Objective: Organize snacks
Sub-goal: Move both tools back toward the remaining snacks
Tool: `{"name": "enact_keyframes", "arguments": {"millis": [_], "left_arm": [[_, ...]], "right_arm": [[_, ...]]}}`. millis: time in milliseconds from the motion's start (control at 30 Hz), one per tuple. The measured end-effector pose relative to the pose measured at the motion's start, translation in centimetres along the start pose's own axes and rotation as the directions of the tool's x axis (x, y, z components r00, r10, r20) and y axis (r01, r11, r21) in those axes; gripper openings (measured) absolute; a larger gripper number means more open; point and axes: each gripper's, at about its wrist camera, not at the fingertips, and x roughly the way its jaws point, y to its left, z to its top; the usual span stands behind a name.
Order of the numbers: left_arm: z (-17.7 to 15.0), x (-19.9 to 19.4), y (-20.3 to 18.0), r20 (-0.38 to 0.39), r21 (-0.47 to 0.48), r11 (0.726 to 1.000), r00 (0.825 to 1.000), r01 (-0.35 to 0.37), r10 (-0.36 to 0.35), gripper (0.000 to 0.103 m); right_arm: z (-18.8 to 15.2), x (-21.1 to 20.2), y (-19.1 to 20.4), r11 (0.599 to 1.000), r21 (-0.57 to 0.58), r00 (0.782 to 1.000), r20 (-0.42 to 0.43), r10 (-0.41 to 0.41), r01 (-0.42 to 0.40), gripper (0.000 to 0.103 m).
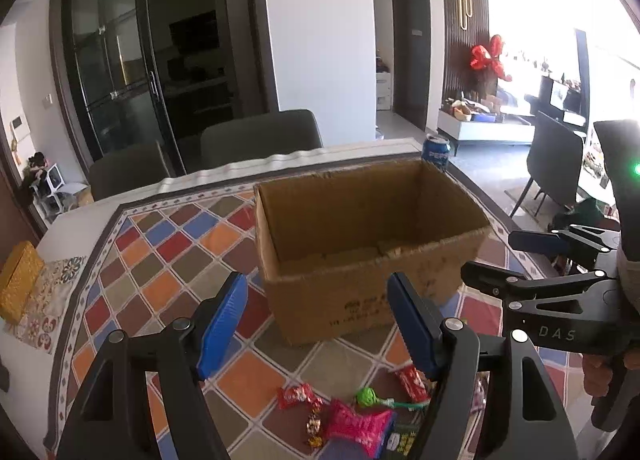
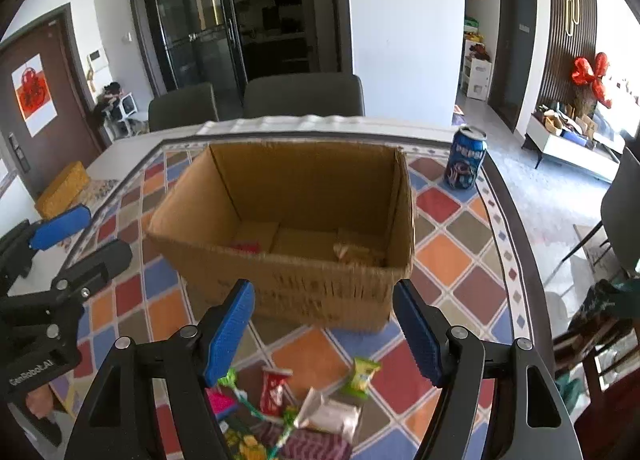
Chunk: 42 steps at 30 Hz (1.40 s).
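An open cardboard box [image 1: 360,244] [image 2: 296,219] stands on the patterned tablecloth. Something red [image 2: 245,247] lies on its floor. A pile of snacks lies in front of it: red packets [image 1: 296,396] [image 2: 274,386], a pink packet [image 1: 360,426], a green lollipop [image 1: 366,396], a yellow-green packet [image 2: 362,374], a beige wrapper [image 2: 328,416]. My left gripper [image 1: 320,332] is open and empty above the pile, short of the box. My right gripper [image 2: 324,334] is open and empty, also above the pile. Each gripper shows at the other view's edge.
A blue Pepsi can [image 2: 466,157] [image 1: 436,151] stands behind the box at the table's far right. A yellow box [image 2: 64,189] [image 1: 18,280] lies at the left edge. Two grey chairs [image 2: 304,95] stand behind the table.
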Motion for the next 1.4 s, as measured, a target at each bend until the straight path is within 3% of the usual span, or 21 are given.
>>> {"name": "enact_keyframes", "arguments": {"millis": [600,1133,1400], "left_arm": [[-6.8,0.8,-1.9,-0.108,-0.041,0.997,0.992,0.067,-0.071,0.072],[-10.6,4.6,-2.5,-0.242,-0.083,0.992,0.964,0.093,-0.111,0.072],[-11.3,7.0,-2.6,-0.283,-0.093,0.989,0.949,0.118,-0.14,0.064]], "right_arm": [[-6.6,-0.1,0.0,0.999,0.039,0.997,-0.072,-0.008,0.011,0.072],[-11.2,2.9,-1.1,0.991,0.127,0.981,-0.193,-0.006,0.031,0.072],[-12.0,4.4,-1.8,0.983,0.178,0.976,-0.219,-0.001,0.041,0.072]]}}
